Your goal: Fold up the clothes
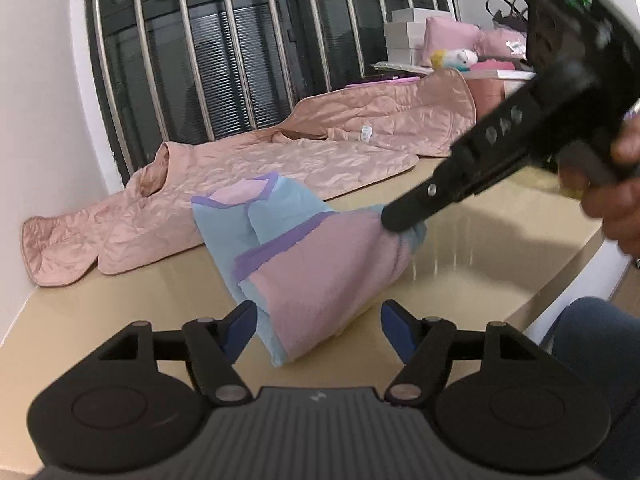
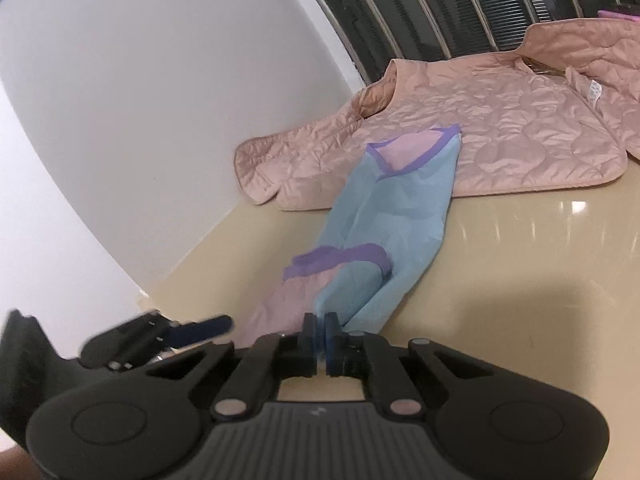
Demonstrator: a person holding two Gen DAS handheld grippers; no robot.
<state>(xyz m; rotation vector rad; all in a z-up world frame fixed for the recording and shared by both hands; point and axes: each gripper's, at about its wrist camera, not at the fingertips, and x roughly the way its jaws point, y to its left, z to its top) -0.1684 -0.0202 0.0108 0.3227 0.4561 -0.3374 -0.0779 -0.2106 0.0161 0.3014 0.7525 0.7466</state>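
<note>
I am holding the left gripper open around the blue-pink garment | right gripper is pinching its blue edge | pink quilted jacket is lying behind

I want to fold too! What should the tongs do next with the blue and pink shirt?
Probably shut the open left tongs on the blue and pink shirt hanging between them; the right tongs already pinch its other end.
</note>
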